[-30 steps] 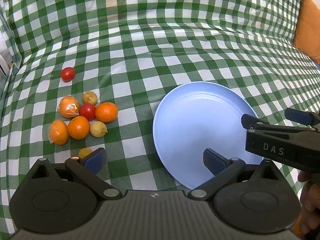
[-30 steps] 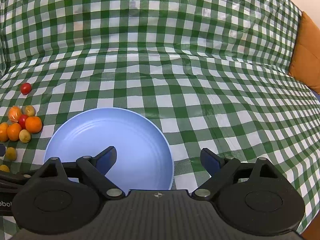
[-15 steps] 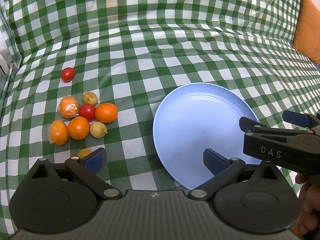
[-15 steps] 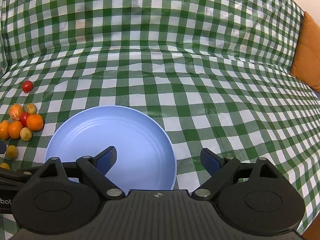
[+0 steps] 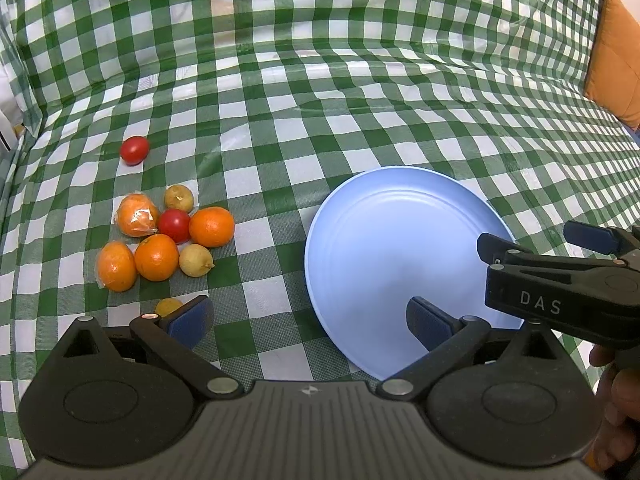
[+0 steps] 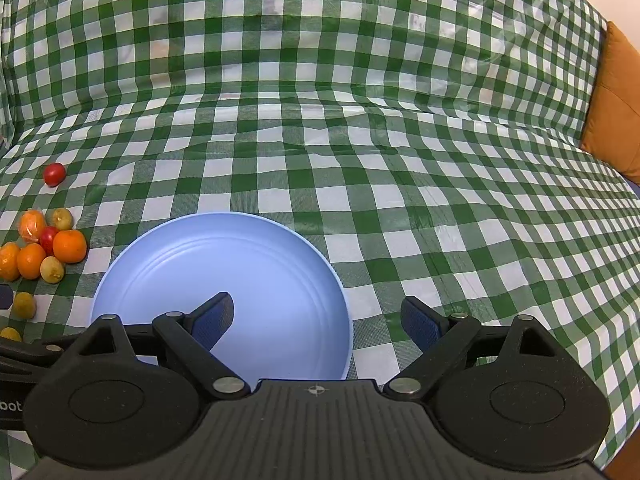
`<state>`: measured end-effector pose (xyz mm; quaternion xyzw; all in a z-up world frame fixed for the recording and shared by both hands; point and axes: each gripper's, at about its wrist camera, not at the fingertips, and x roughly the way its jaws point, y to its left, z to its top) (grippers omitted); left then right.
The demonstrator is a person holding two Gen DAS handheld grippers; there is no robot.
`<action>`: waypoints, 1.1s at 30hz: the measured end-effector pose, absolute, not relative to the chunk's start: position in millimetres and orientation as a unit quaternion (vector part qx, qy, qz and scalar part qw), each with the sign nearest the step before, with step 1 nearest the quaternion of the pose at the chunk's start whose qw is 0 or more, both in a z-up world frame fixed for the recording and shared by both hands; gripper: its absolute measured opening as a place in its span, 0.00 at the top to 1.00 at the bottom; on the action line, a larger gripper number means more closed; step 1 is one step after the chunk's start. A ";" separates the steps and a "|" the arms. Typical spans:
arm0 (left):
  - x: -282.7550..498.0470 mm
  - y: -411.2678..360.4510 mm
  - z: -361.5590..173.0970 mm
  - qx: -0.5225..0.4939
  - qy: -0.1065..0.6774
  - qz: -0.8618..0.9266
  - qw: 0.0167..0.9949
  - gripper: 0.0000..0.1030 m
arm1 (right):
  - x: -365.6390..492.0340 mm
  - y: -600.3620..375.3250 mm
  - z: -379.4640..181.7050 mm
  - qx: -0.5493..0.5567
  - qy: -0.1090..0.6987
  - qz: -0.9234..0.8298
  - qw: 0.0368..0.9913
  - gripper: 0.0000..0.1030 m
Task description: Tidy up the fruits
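A green-checked cloth [image 6: 320, 168] covers the tabletop. The blue plate [image 6: 256, 264] sits near centre, bare; the fruits [image 5: 168, 236] cluster to its left. The left claw [image 5: 308, 320] and right claw [image 6: 316, 320] both hover spread, holding nothing.

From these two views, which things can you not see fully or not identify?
- A small yellow fruit: left wrist view, half hidden behind the left claw finger.
- Another yellow fruit: right wrist view, cut off by the left edge.
- The blue plate: its near rim is covered by the right claw body.
- What the orange fruit is wrapped in: too small to tell.
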<state>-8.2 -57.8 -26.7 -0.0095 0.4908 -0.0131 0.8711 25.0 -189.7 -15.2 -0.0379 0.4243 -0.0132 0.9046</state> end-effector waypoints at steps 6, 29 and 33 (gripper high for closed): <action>-9.2 -56.5 -26.6 -0.006 0.490 -0.009 0.872 0.01 | 23.1 -185.4 -16.1 -0.037 0.422 -0.016 0.906 0.12; 19.8 66.7 3.0 -0.104 0.454 0.013 0.885 0.78 | 16.9 -133.6 4.1 0.024 0.336 0.028 0.941 0.65; 26.2 103.3 -0.6 -0.149 0.465 0.040 0.872 0.78 | 16.9 -110.8 1.5 0.020 0.339 0.084 0.937 0.64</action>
